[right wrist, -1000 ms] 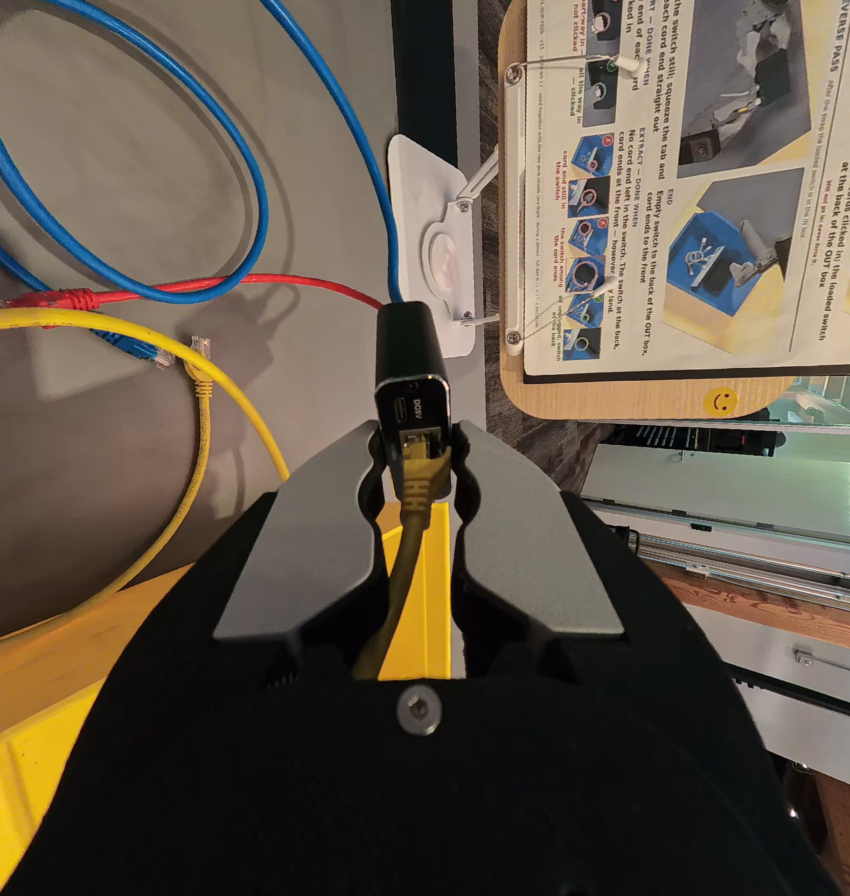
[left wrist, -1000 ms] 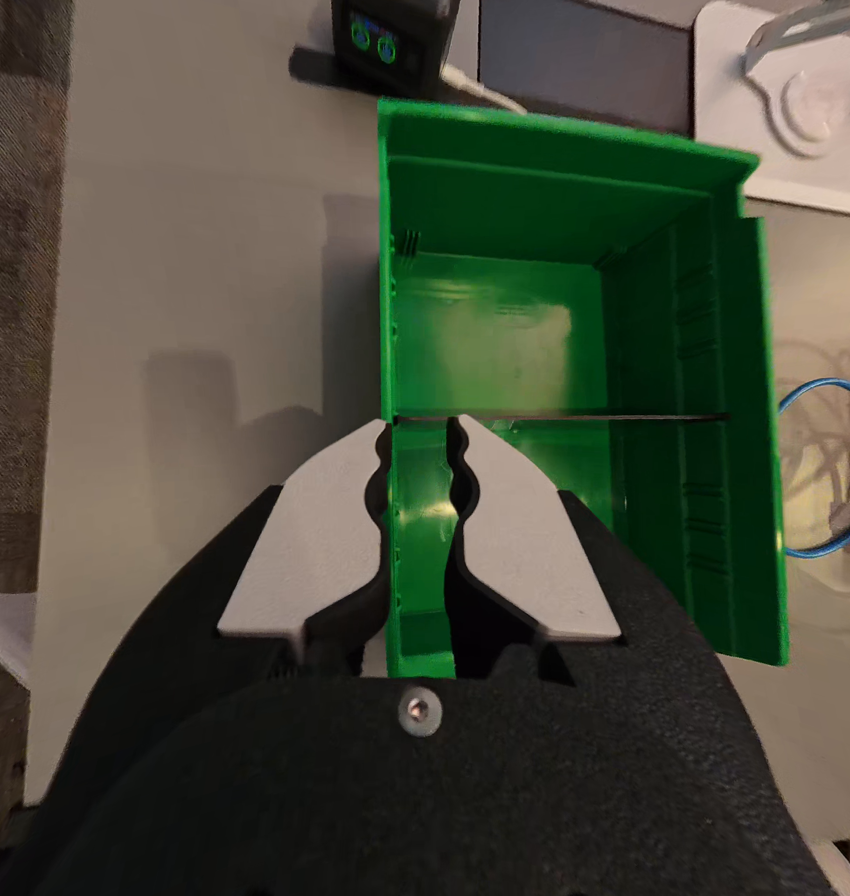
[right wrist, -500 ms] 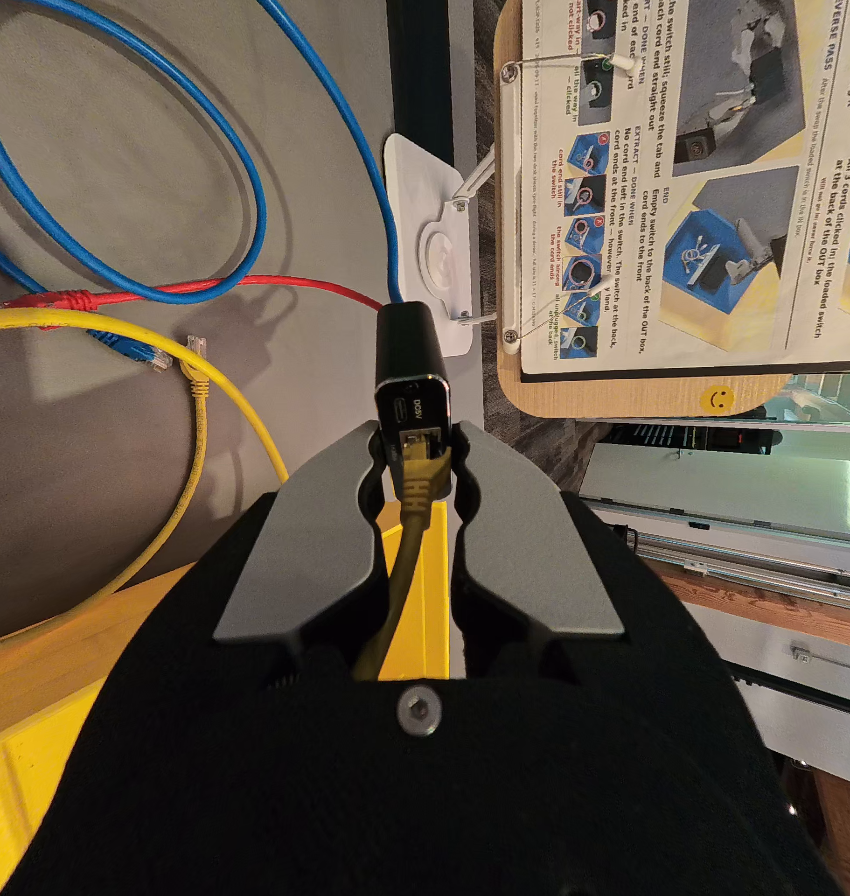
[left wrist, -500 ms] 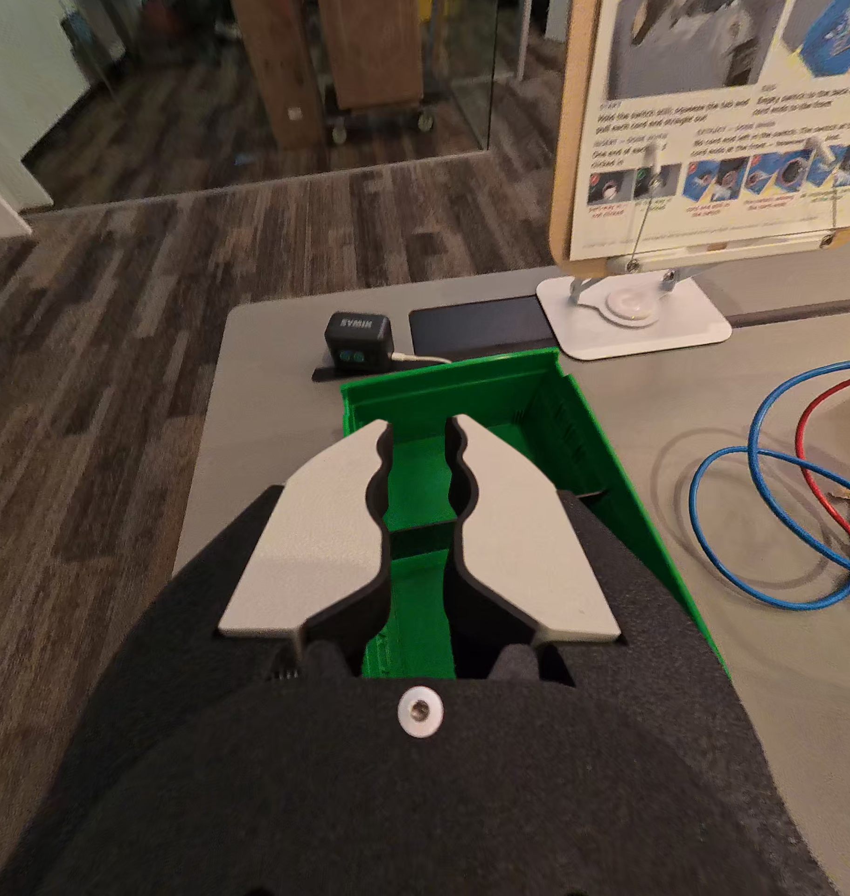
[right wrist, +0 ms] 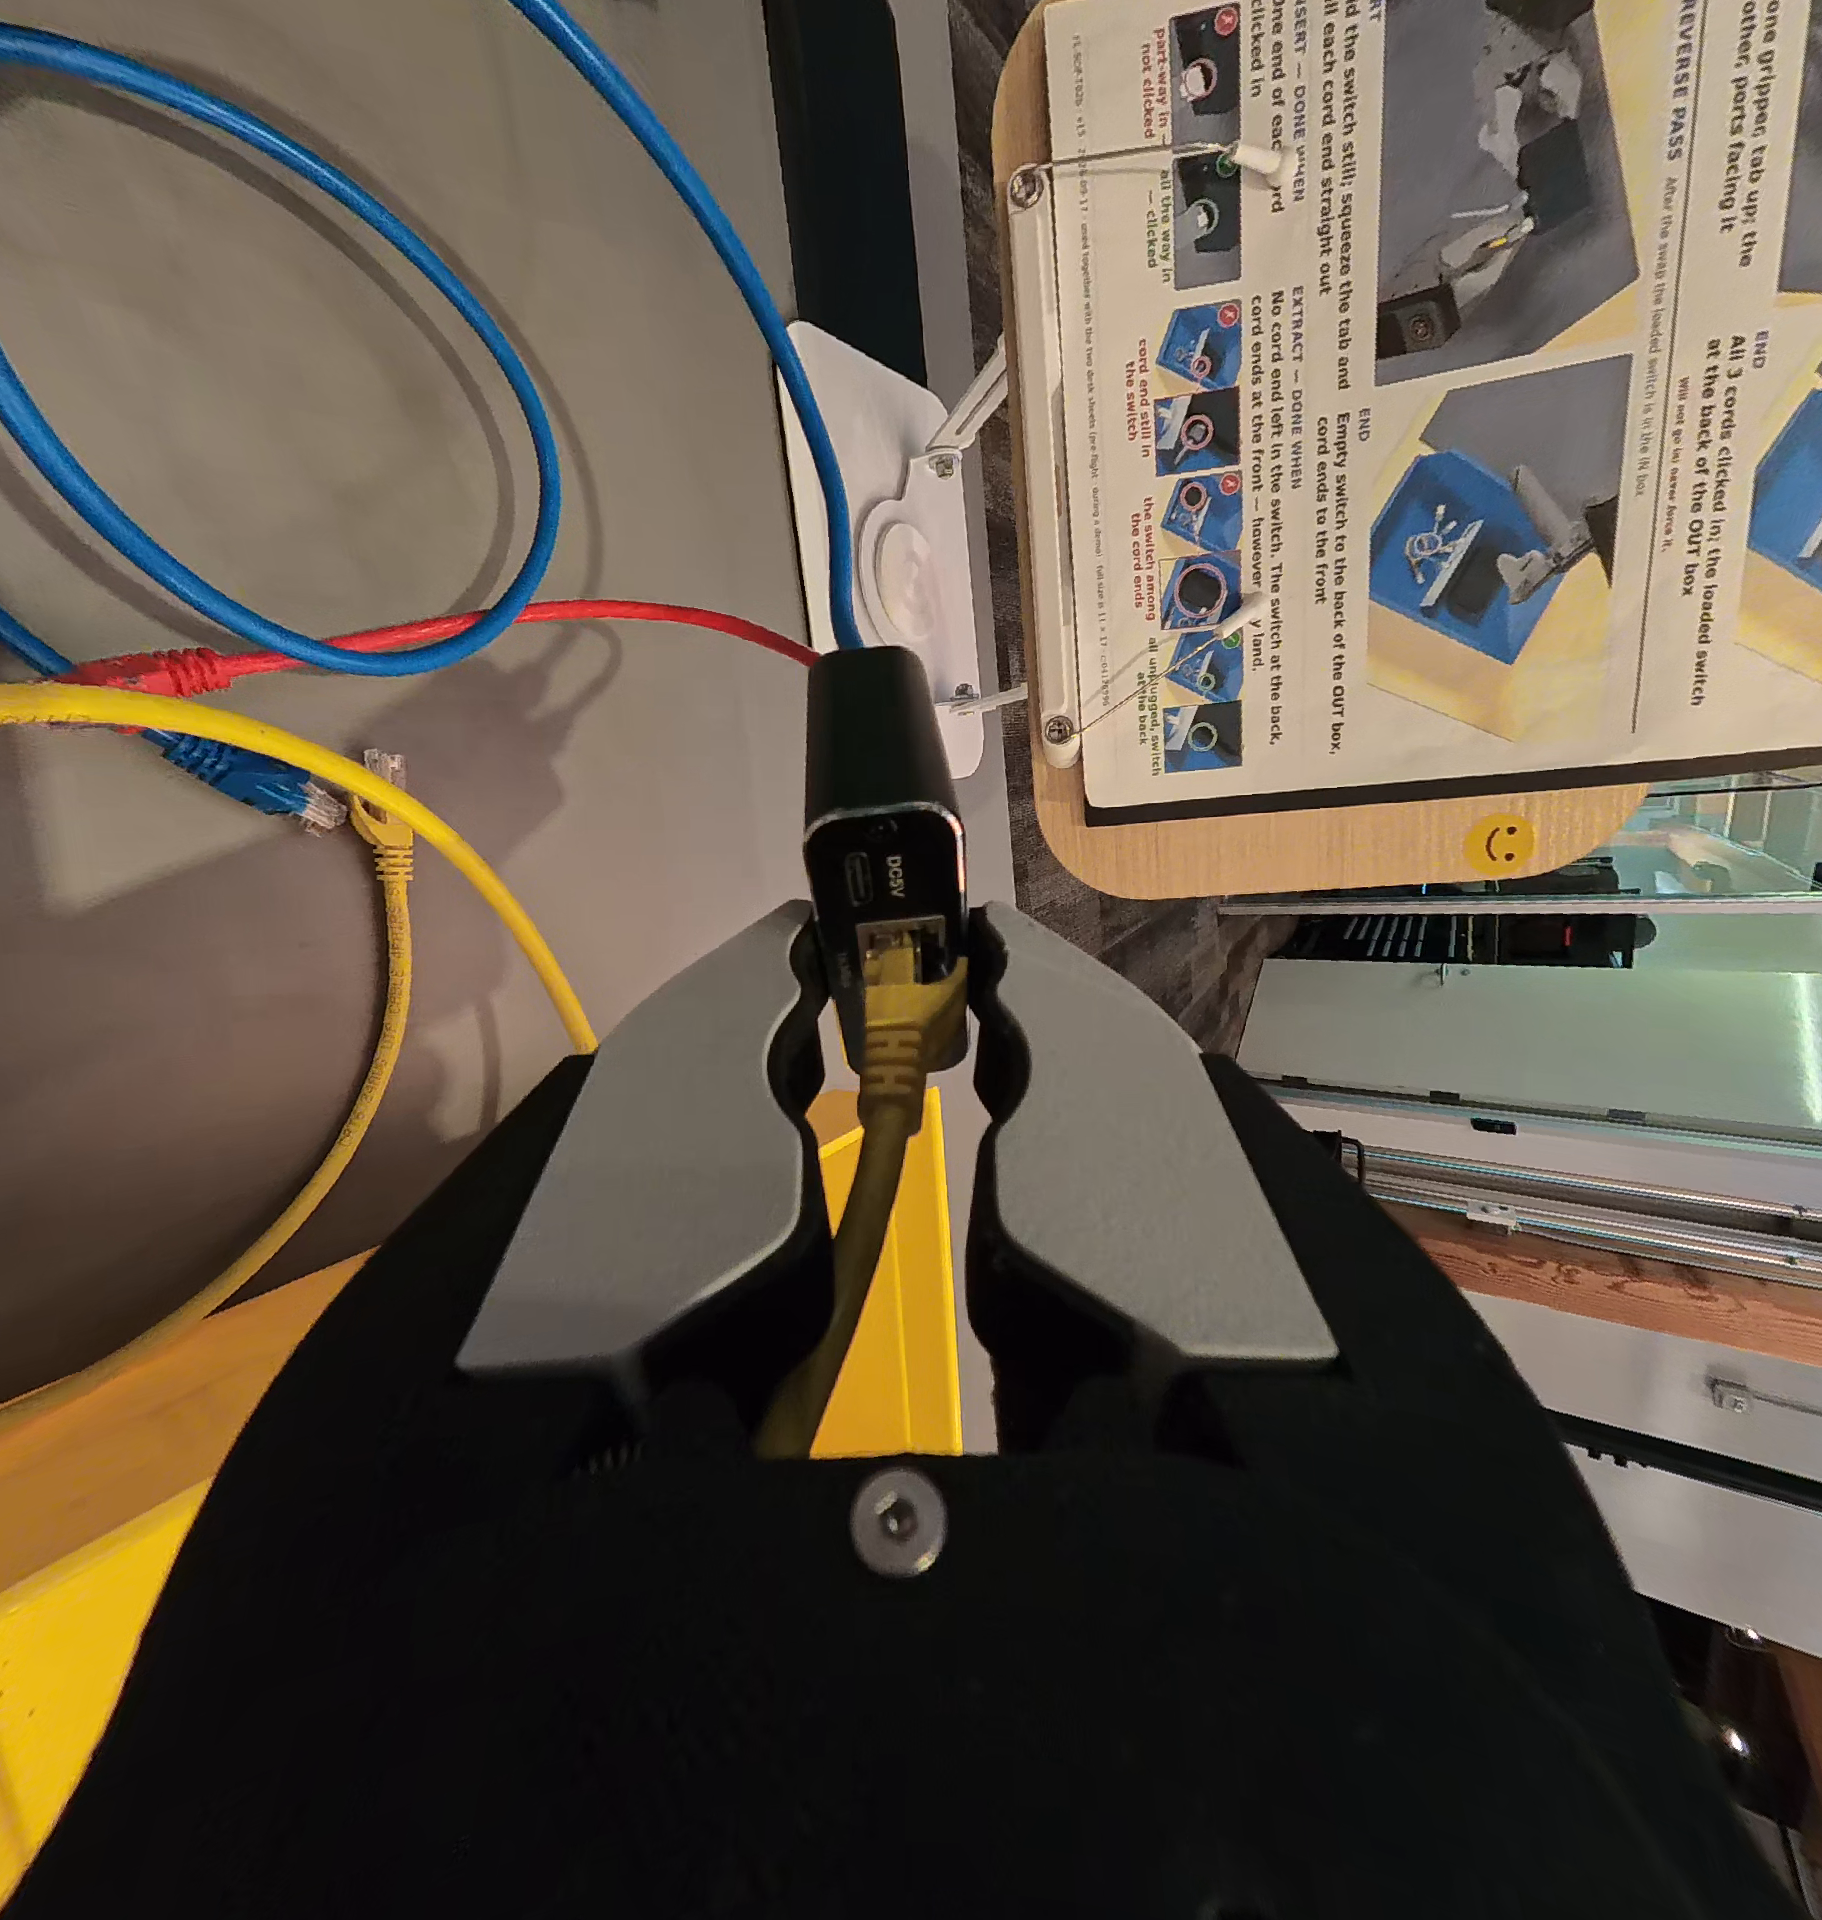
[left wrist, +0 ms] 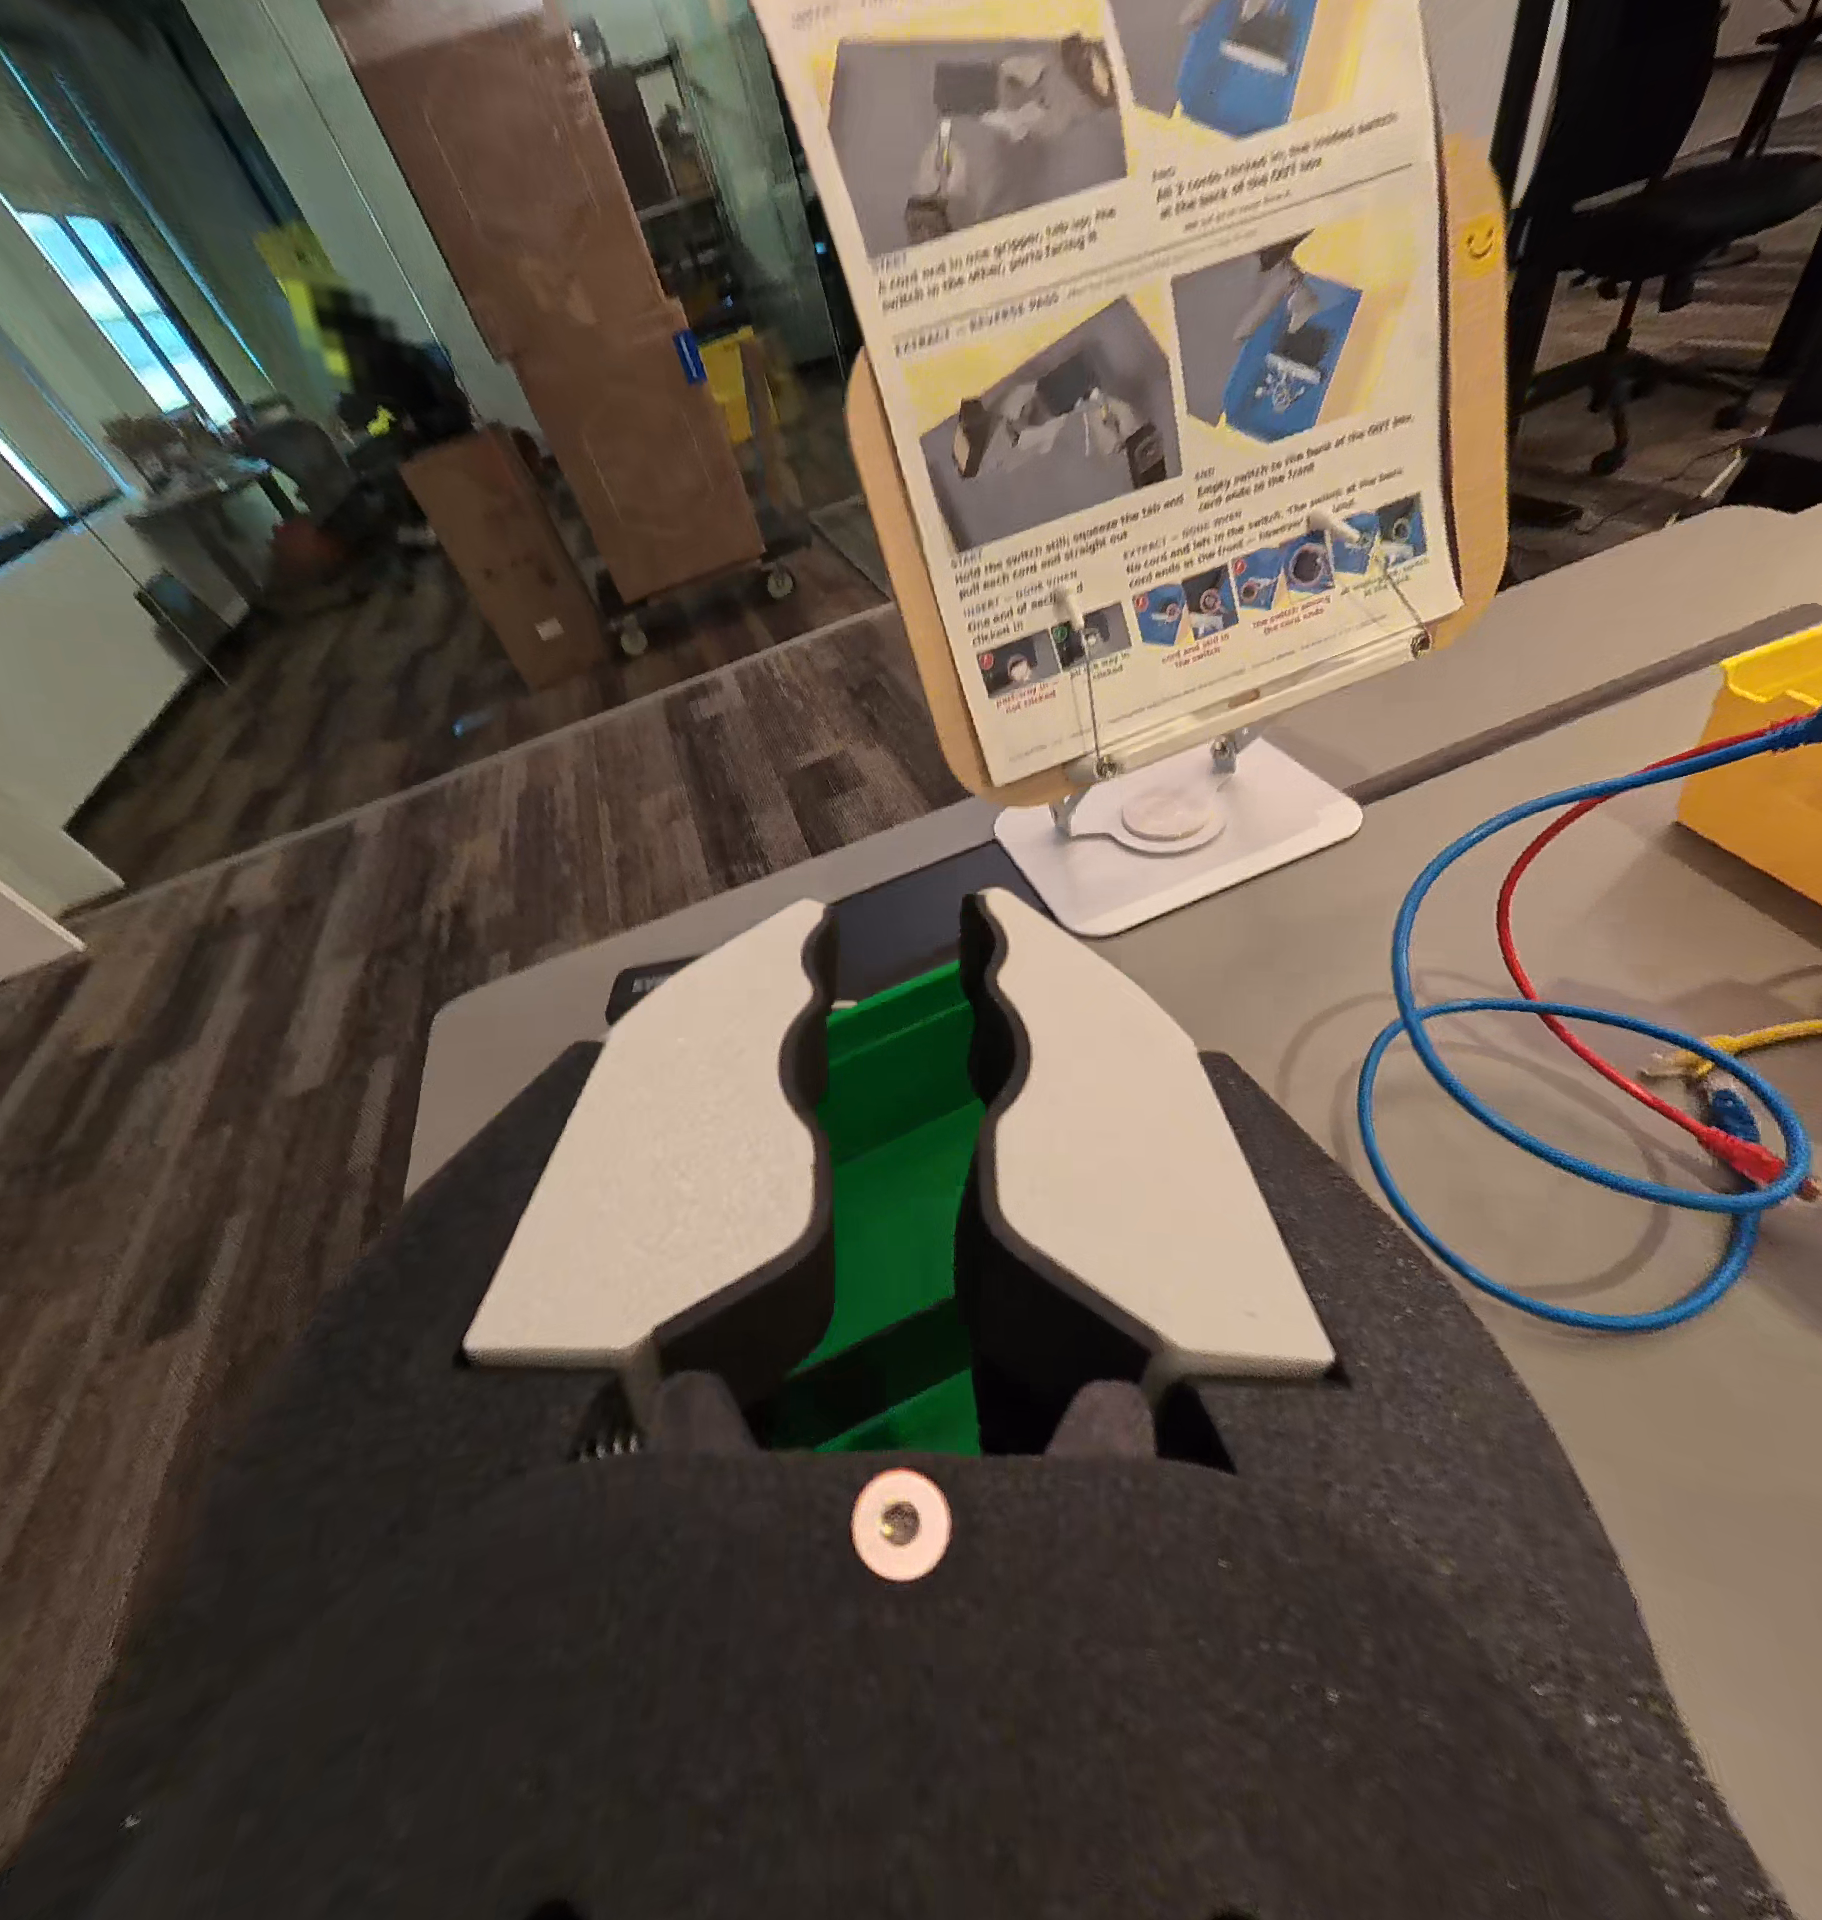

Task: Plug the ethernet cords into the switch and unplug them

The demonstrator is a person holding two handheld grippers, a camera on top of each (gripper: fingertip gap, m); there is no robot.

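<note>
Small black switch (right wrist: 881, 790), yellow cord (right wrist: 891, 1049) plugged in, clamped by right fingers (right wrist: 1032, 997); left fingers (left wrist: 741, 997) apart, empty

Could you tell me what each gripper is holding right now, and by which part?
The right gripper grips the black switch by its sides at the port end, where the yellow cord is plugged in. The left gripper holds nothing.

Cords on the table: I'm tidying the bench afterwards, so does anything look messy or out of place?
Somewhat. The blue cord, red cord and yellow cord lie loosely looped across one another on the table, free ends bunched together. Nothing looks damaged.
</note>
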